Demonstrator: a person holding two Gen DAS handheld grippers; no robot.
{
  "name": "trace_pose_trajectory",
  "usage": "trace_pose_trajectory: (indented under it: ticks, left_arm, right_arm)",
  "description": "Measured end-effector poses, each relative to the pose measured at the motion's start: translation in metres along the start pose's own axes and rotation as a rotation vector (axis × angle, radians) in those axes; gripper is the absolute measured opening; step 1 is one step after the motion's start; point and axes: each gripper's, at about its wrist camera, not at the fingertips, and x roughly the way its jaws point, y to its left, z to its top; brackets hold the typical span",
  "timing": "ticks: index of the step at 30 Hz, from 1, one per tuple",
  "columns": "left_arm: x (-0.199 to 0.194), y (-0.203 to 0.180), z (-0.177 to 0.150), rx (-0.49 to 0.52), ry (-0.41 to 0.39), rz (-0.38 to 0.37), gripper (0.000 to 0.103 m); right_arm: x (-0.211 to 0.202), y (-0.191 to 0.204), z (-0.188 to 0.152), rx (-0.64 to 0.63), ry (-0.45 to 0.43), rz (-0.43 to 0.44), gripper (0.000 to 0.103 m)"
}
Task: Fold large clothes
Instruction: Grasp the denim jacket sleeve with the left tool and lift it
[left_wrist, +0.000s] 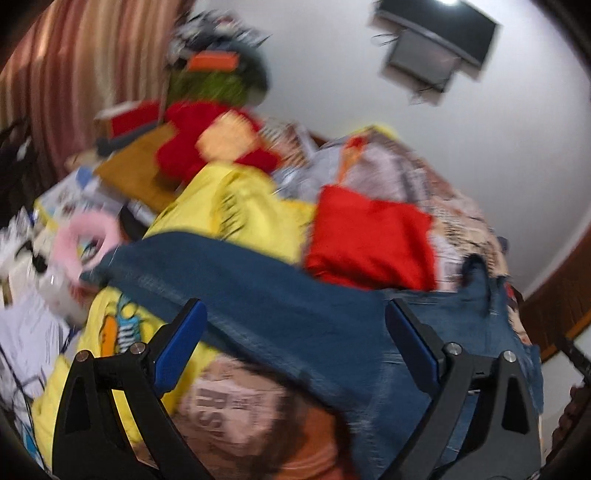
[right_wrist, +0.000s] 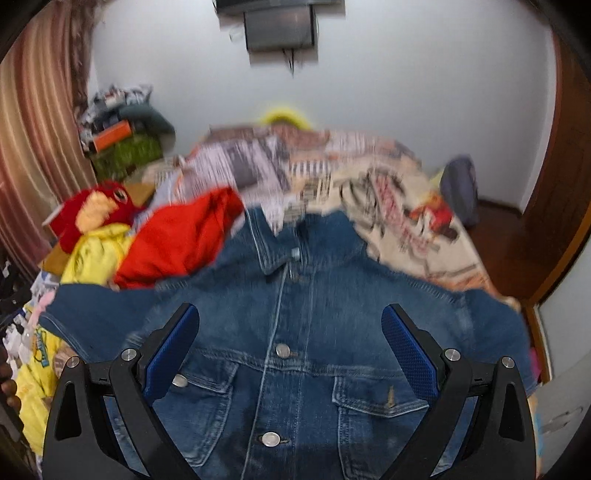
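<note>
Claws first: right gripper (right_wrist: 290, 321) is spread wide, empty, over the denim jacket (right_wrist: 295, 332), which lies front-up on the bed (right_wrist: 406, 221). Left gripper (left_wrist: 293, 317) gapes wide too, above a jacket sleeve (left_wrist: 229, 273). Red shirt (right_wrist: 177, 243) touches the jacket's shoulder.

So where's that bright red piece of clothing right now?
The red garment lies on the bed's left side in the right wrist view, just beyond the denim jacket by its left shoulder, with the yellow clothes on its far side.
</note>
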Motion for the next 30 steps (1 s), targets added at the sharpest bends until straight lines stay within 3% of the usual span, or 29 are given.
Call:
trace_pose_trajectory:
  ticks: [7, 15, 18, 25, 30]
  left_arm:
    - [0.044, 0.080, -0.005, -0.242, 0.182, -0.073, 0.088]
    - [0.076, 0.132, 0.009, -0.351, 0.228, -0.076, 0.081]
    - [0.086, 0.143, 0.015, -0.359, 0.231, -0.036, 0.074]
    - [0.102, 0.148, 0.030, -0.320, 0.217, 0.072, 0.035]
    - [0.087, 0.114, 0.040, -0.136, 0.153, 0.215, 0.016]
  right_arm:
    - [0.045, -0.018, -0.010, 0.041, 0.157, -0.017, 0.098]
    - [0.061, -0.027, -0.021, 0.106, 0.238, 0.044, 0.098]
    - [0.065, -0.026, -0.021, 0.102, 0.255, 0.043, 0.098]
    - [0.063, -0.022, -0.020, 0.064, 0.258, 0.034, 0.098]
    - [0.053, -0.018, -0.017, 0.012, 0.230, 0.017, 0.098]
